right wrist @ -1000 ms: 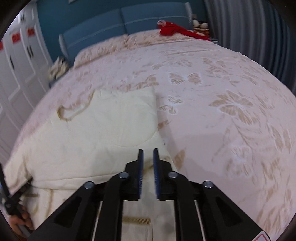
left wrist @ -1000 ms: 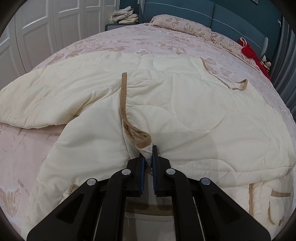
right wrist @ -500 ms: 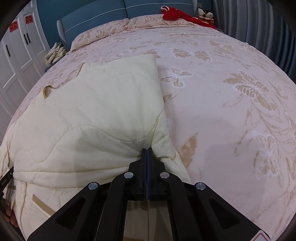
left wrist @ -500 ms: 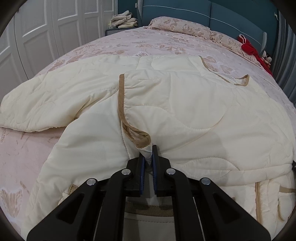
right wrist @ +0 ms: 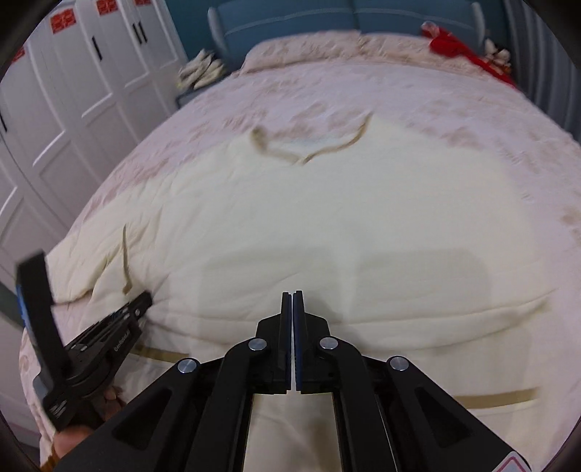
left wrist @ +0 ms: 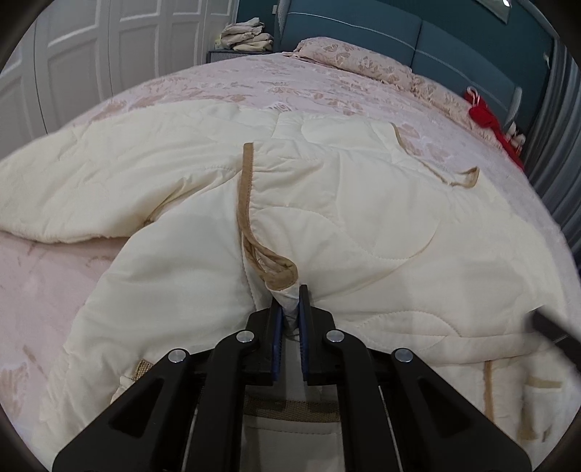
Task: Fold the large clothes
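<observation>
A large cream quilted garment (left wrist: 363, 225) with tan trim lies spread on the bed, its far half folded over toward me; it also fills the right wrist view (right wrist: 326, 218). My left gripper (left wrist: 290, 308) is shut on a bunched tan-trimmed edge (left wrist: 279, 279) of the garment near its front. The left gripper also shows at the lower left of the right wrist view (right wrist: 109, 337). My right gripper (right wrist: 292, 316) has its jaws pressed together above the garment's middle; no cloth shows between them.
The bed (left wrist: 254, 83) has a pink floral cover. Pillows (left wrist: 356, 61) and a blue headboard (left wrist: 363, 29) lie at the far end. A red item (left wrist: 486, 116) sits far right. White wardrobe doors (right wrist: 72, 90) stand left, with folded cloths on a nightstand (left wrist: 247, 34).
My right gripper closed at the garment's right edge, then swung left to hover over its middle. The left gripper kept its hold and stayed nearly still.
</observation>
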`<state>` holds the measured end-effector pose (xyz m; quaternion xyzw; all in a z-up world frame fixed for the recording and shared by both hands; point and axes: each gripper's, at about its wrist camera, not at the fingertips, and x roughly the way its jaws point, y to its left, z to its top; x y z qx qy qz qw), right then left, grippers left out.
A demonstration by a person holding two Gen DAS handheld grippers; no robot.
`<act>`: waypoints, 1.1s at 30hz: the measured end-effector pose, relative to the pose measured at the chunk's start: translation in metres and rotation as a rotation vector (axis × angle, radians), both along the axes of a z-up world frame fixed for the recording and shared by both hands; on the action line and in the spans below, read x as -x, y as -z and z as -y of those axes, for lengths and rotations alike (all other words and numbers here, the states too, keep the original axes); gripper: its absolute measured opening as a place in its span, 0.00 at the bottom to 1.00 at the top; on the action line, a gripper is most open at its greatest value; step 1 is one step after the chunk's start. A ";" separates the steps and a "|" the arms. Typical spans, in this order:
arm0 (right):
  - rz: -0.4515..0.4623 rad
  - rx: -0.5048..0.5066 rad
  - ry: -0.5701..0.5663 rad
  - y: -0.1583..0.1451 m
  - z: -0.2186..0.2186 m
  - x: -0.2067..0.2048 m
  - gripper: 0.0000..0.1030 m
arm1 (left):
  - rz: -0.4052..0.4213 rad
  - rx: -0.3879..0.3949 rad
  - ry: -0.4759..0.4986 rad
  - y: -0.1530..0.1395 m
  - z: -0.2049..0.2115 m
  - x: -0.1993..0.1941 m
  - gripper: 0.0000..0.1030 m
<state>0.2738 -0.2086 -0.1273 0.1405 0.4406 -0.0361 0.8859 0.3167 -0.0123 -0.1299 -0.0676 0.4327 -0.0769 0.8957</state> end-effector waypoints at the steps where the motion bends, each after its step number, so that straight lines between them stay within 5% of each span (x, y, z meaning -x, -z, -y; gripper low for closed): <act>1: -0.017 0.000 0.001 0.009 -0.006 -0.003 0.00 | -0.001 0.016 0.000 0.001 -0.002 0.000 0.07; 9: 0.005 0.106 0.017 0.043 -0.030 0.001 0.01 | -0.001 0.135 -0.002 -0.003 -0.015 0.002 0.11; 12: 0.014 0.115 0.017 0.047 -0.029 0.001 0.01 | 0.000 0.296 -0.056 -0.024 -0.057 0.019 0.44; 14: 0.024 0.096 0.017 0.047 -0.022 0.003 0.00 | 0.046 0.364 -0.138 -0.039 -0.099 0.036 0.75; 16: 0.030 0.093 0.017 0.045 -0.019 0.002 0.00 | 0.074 0.398 -0.234 -0.049 -0.153 0.048 0.82; 23: 0.038 0.104 0.019 0.045 -0.020 0.003 0.00 | 0.032 0.369 -0.673 -0.037 -0.347 0.035 0.82; 26: 0.039 0.116 0.020 0.045 -0.022 0.003 0.00 | 0.043 0.360 -0.782 -0.032 -0.405 0.023 0.82; 31: 0.042 0.127 0.021 0.044 -0.024 0.004 0.00 | 0.043 0.370 -0.770 -0.021 -0.430 -0.005 0.82; 33: 0.043 0.131 0.022 0.044 -0.025 0.004 0.00 | 0.040 0.360 -0.745 -0.021 -0.427 -0.014 0.71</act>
